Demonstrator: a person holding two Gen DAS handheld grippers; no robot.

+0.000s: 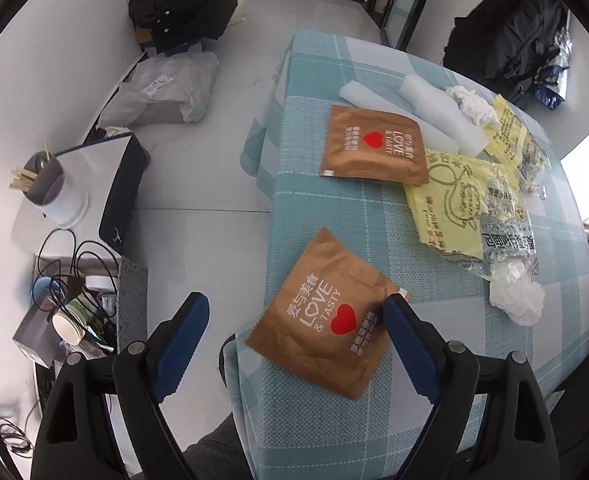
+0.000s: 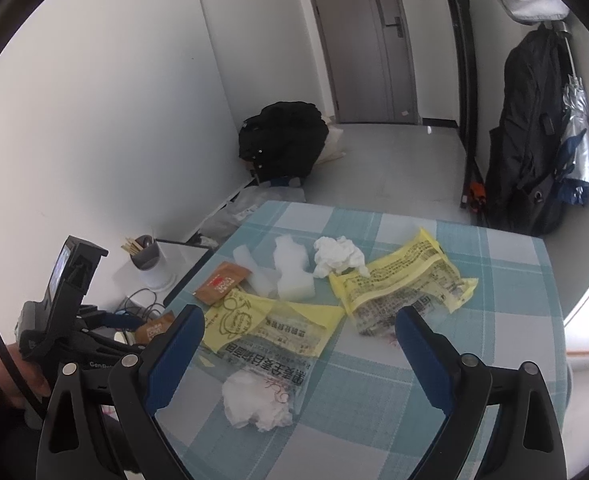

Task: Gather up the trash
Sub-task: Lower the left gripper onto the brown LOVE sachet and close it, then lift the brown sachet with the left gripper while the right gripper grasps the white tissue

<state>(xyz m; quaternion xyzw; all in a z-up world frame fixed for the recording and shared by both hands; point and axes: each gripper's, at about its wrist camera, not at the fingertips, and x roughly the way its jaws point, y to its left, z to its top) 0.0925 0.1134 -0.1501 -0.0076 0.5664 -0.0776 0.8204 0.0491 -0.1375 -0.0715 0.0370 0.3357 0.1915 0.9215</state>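
Trash lies on a table with a blue checked cloth (image 1: 374, 420). My left gripper (image 1: 294, 320) is open above the table's left edge, with a brown "LOVE & TASTY" packet (image 1: 326, 320) between its fingers. A second brown packet (image 1: 372, 144) lies farther back. Yellow printed wrappers (image 1: 450, 200) (image 2: 406, 280), white foam pieces (image 1: 434, 120) (image 2: 290, 268) and crumpled tissues (image 1: 514, 300) (image 2: 254, 404) are spread over the cloth. My right gripper (image 2: 298, 340) is open and empty above the near tissue and the near yellow wrapper (image 2: 266, 328).
A grey cup with sticks (image 1: 50, 188), a dark tablet (image 1: 122, 196), cables and a paper cup (image 1: 68, 326) sit on a low shelf at the left. Black bags (image 1: 182, 4) (image 2: 530, 136) stand on the floor. A door (image 2: 362, 40) is at the back.
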